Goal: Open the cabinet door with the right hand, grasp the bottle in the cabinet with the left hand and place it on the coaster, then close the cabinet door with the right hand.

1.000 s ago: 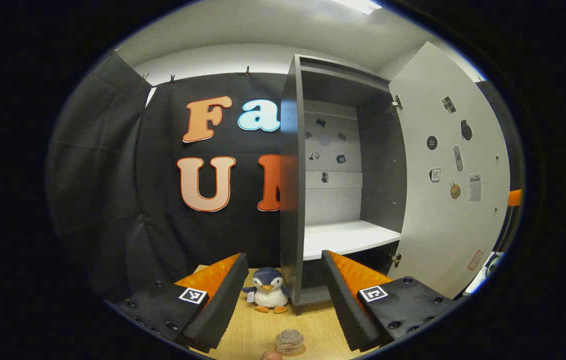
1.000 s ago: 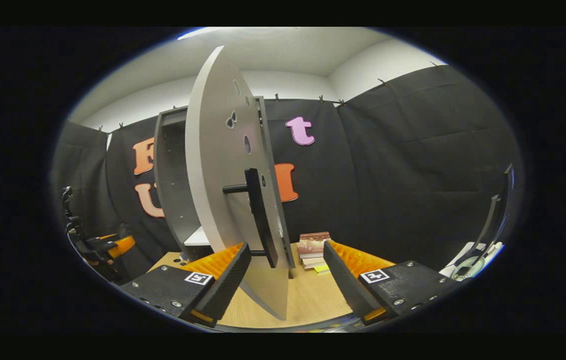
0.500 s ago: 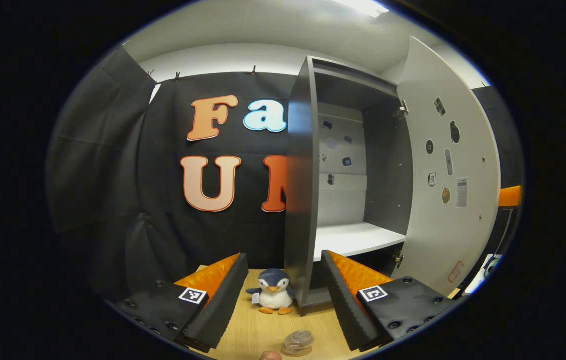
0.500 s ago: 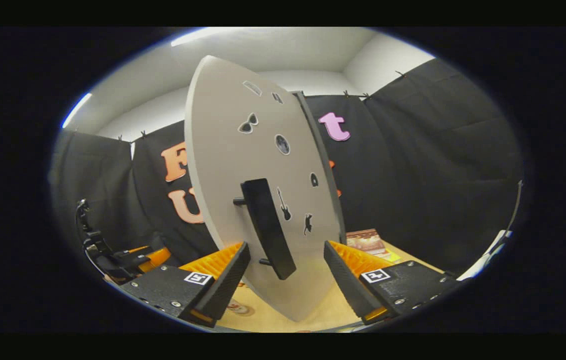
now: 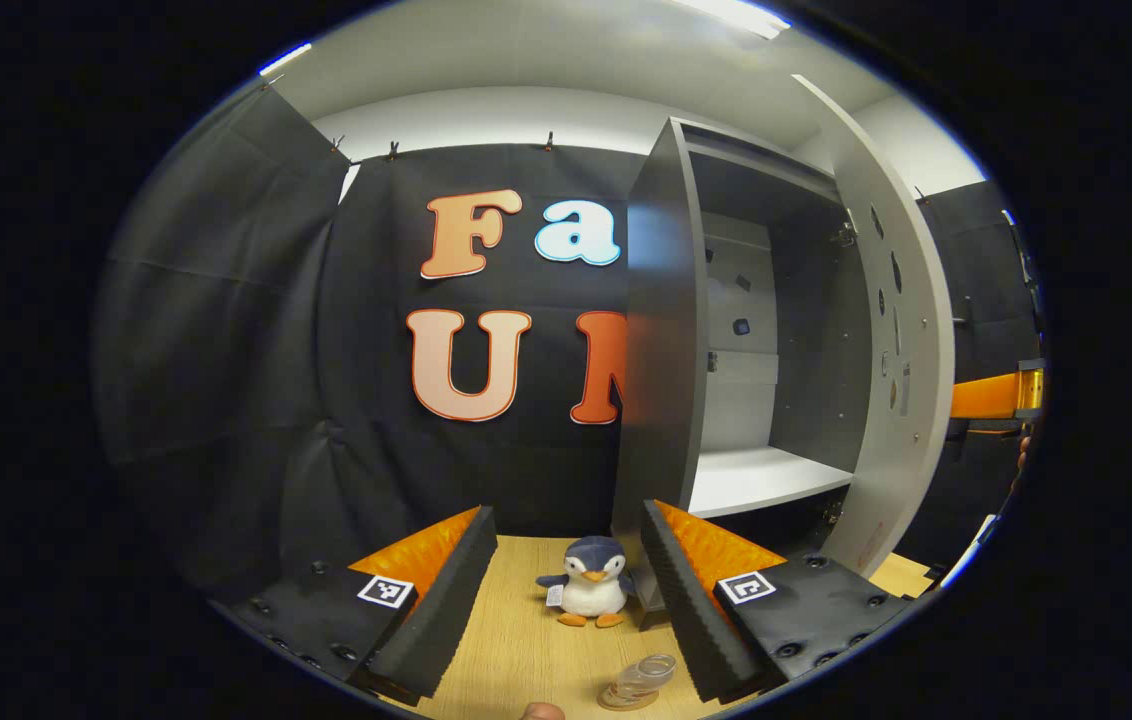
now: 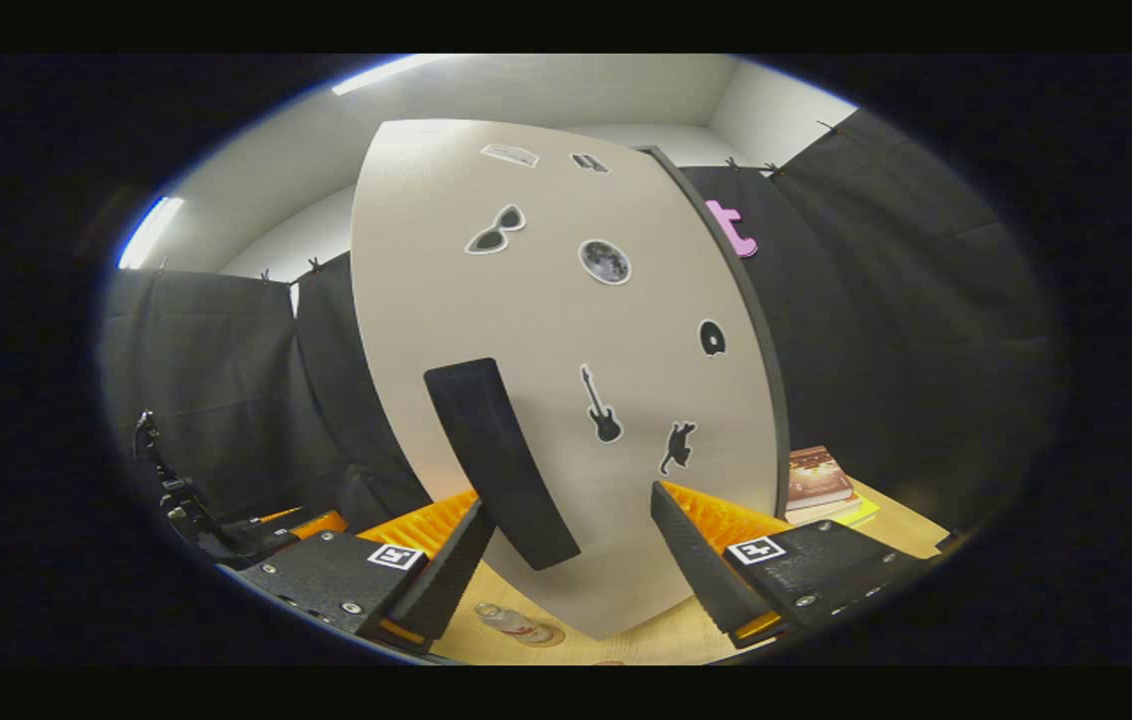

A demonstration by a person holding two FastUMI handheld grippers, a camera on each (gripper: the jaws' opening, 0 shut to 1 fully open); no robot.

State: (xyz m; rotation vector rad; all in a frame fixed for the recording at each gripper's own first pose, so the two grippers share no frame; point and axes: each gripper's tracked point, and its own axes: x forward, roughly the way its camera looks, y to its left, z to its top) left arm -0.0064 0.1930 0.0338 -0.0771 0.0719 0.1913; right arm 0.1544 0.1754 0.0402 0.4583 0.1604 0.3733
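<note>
The grey cabinet (image 5: 666,330) stands on the wooden table, its pale door (image 5: 901,330) swung most of the way in over the opening. In the right gripper view the door's front (image 6: 566,330) is close ahead, and its black handle (image 6: 501,460) hangs between the fingers, nearer the left one. My right gripper (image 6: 571,505) is open around it. A clear bottle (image 5: 641,678) stands on a round brown coaster (image 5: 626,700) just below my open left gripper (image 5: 568,515). The same bottle (image 6: 514,623) shows under the door's lower edge.
A small plush penguin (image 5: 591,590) sits by the cabinet's front left corner. The white shelf (image 5: 761,478) inside the cabinet is bare. A stack of books (image 6: 816,480) lies on the table right of the cabinet. Black cloth walls surround the table.
The door has swung steadily toward shut, with the right gripper following at the handle. The left gripper has shifted left, so cabinet and bottle sit farther right in its view.
</note>
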